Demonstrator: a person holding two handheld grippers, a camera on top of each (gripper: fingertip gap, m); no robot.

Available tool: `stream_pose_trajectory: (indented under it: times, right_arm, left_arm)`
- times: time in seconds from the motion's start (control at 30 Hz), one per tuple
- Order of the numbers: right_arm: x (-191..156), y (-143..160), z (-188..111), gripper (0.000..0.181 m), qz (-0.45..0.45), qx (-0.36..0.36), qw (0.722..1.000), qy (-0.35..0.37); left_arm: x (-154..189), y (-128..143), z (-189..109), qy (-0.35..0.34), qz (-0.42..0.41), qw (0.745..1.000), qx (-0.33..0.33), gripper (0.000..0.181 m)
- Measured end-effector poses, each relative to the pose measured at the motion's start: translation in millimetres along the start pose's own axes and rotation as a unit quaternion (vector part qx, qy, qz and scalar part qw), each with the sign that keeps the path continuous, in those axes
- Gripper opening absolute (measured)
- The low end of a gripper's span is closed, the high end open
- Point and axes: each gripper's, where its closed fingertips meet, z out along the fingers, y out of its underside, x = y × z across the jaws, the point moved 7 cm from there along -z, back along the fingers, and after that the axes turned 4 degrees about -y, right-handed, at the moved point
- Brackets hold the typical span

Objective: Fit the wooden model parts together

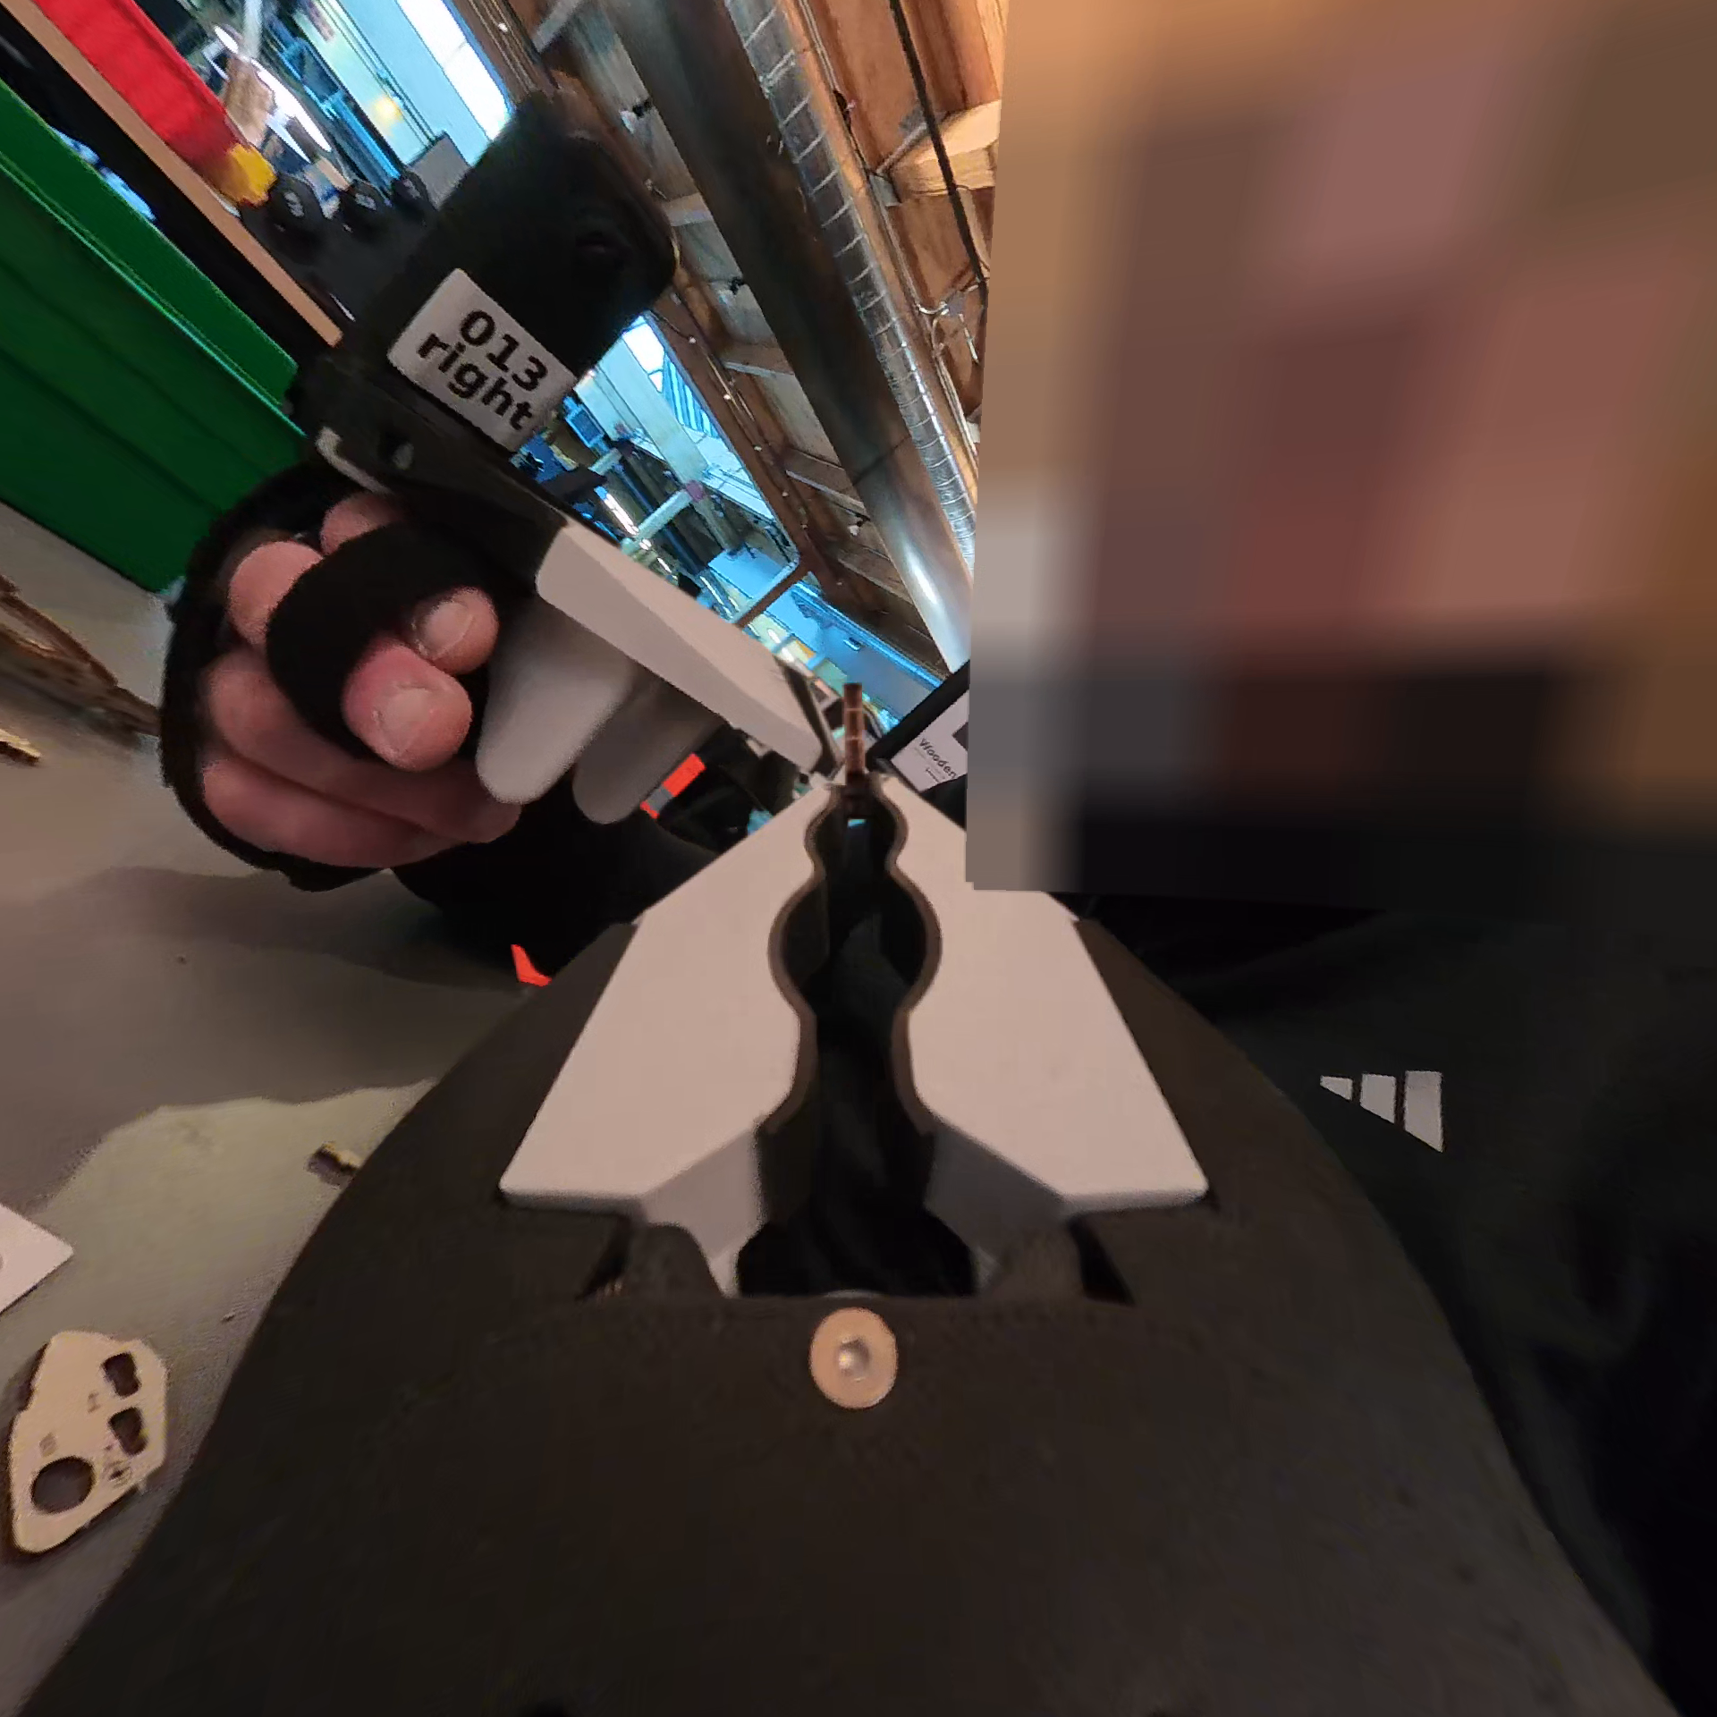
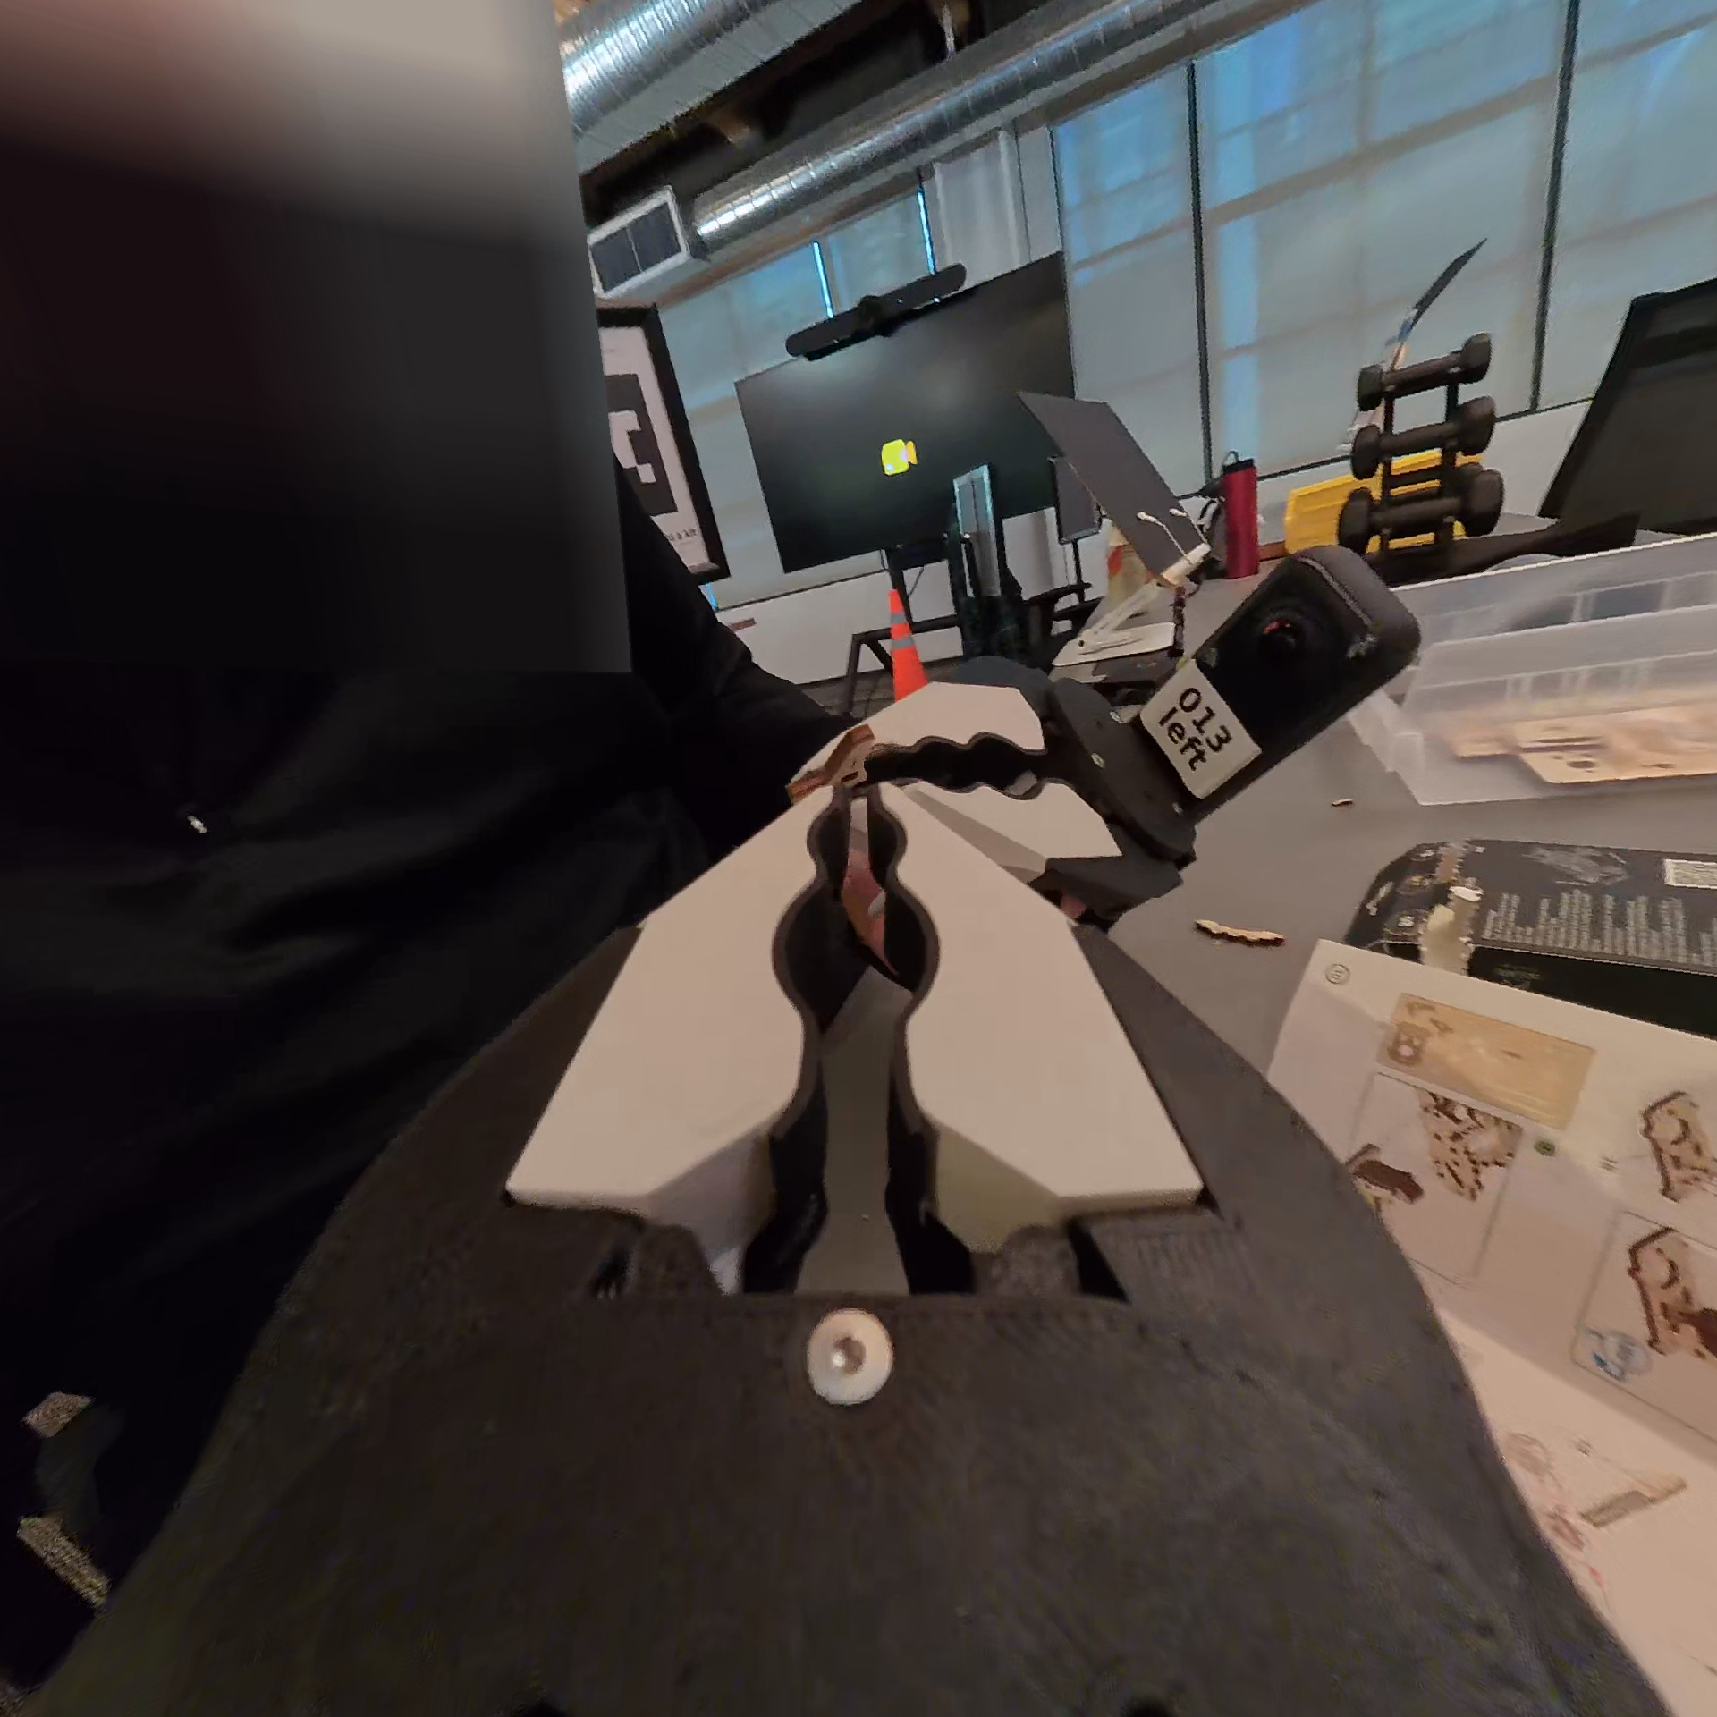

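Above the grey tabletop (image 2: 1301, 864), well clear of it, both grippers are meeting tip to tip in front of the person's dark jacket (image 1: 1394, 1208). Spread on the table at the right of the right wrist view, a white instruction sheet (image 2: 1487, 1161) with pictures of wooden parts is lying beside a black printed box (image 2: 1561, 920), with clear plastic trays (image 2: 1533, 650) of flat wooden sheets farther back.

The right gripper (image 2: 850, 818), white-fingered on a black body, is closing on a thin brown wooden strip (image 2: 859, 892) that is running down between its fingers. The left gripper (image 1: 853, 799) is clamping a small flat wooden piece (image 1: 853, 734) at its very tips, seen edge-on in its own view; from the right wrist view that pale, notched piece is sitting just above and to the left of the right gripper's tips, touching or nearly touching the strip.

The fitting seems to be under way but not finished: the two held parts are being brought together (whether a tab is already seated in a slot is too small to tell). More looks left to do, since a pale cut-out wooden plate with holes (image 1: 88, 1440) is lying loose on the near left of the table, and a small wavy wooden offcut (image 2: 1240, 931) is resting near the box.
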Motion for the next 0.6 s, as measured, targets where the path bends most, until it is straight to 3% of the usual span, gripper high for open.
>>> stream_pose_trajectory:
  times: [0.17, 0.47, 0.6]
  right_arm:
    - [-2.8, -2.1, -2.7, 0.016, 0.022, 0.042, 0.999, -0.020]
    - [-16.3, 0.6, 5.8, 0.003, 0.031, 0.039, 0.998, -0.048]
    - [-15.3, -1.0, 2.2, 0.002, 0.037, 0.039, 0.999, -0.008]
  left_arm:
    - [0.2, 5.4, 3.1, 0.013, -0.006, 1.000, -0.016, 0.000]
    - [-2.8, 13.0, 11.7, 0.034, -0.021, 0.999, -0.033, 0.001]
    - [-7.4, 8.2, 7.9, 0.011, -0.015, 1.000, -0.003, 0.005]
